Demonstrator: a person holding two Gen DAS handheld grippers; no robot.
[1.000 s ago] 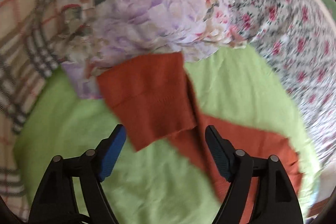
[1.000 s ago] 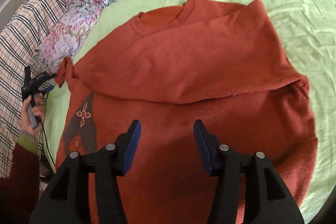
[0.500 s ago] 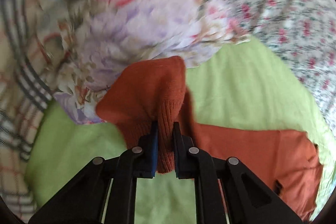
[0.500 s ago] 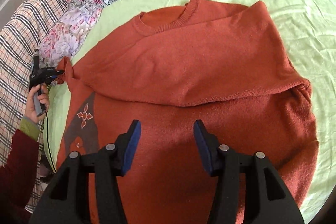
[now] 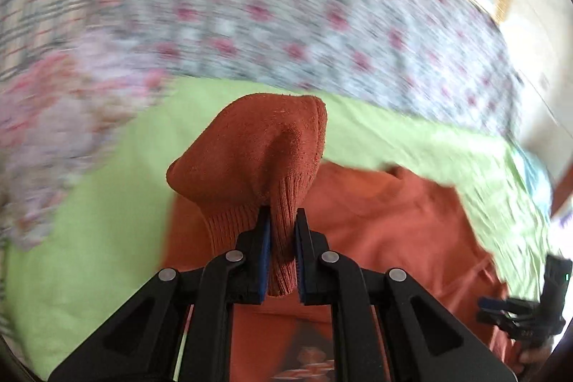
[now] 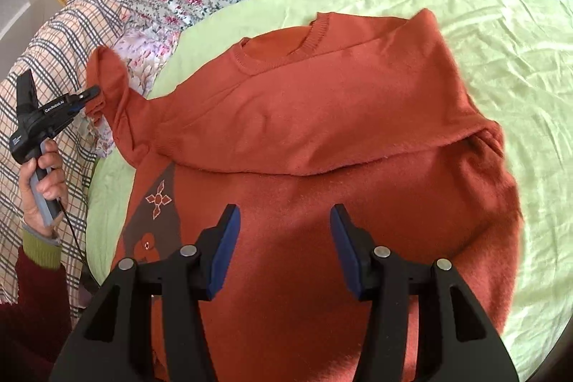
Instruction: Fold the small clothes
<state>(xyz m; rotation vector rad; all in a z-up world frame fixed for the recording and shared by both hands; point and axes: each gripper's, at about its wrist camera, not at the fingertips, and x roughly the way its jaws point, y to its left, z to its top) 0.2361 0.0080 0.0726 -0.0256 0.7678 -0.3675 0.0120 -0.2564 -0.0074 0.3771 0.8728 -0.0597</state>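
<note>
At the far left of the right wrist view, a hand (image 6: 43, 181) holds the left tongs (image 6: 94, 92) clenched on the ribbed cuff (image 5: 283, 238) of the sweater's sleeve (image 6: 118, 102), lifted off the green sheet (image 6: 501, 24) beside the plaid blanket (image 6: 53, 67). The orange sweater (image 6: 322, 131) lies spread on the bed, its right sleeve folded across the chest. Bare sheet lies open to the right and beyond the collar (image 6: 311, 34). The right tongs (image 6: 284, 249) hang released over the hem, gripping nothing. Only the left wrist view shows the cuff pinched between blue pads (image 5: 265, 249); its background is blurred.
</note>
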